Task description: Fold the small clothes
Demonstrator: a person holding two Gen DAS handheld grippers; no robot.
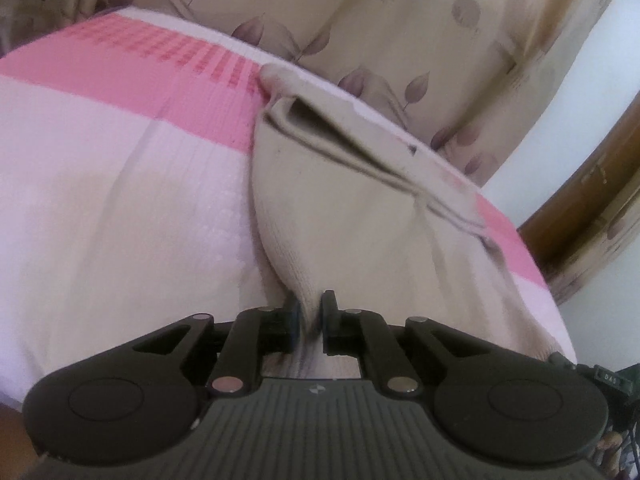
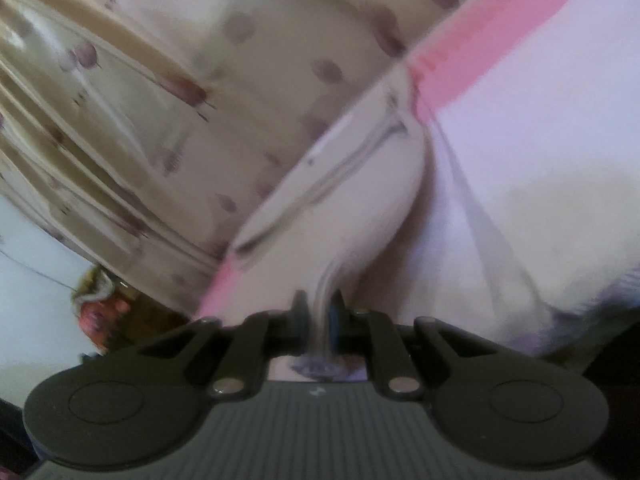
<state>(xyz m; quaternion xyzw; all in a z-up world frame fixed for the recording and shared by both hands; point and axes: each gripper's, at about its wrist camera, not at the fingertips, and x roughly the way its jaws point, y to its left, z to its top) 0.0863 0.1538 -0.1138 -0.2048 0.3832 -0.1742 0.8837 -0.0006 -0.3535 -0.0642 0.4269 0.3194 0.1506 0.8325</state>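
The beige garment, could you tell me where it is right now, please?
The beige garment is pinched in both tools, left and right, stretching from them across the pink and white bedspread toward the leaf-patterned curtain.

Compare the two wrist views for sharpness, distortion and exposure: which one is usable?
Left wrist view: fairly sharp, seams of the beige garment readable, left gripper crisp; fisheye bends the pink bedspread; wall at right blown out. Right wrist view: heavy motion blur smears the curtain and garment; only the right gripper is sharp.
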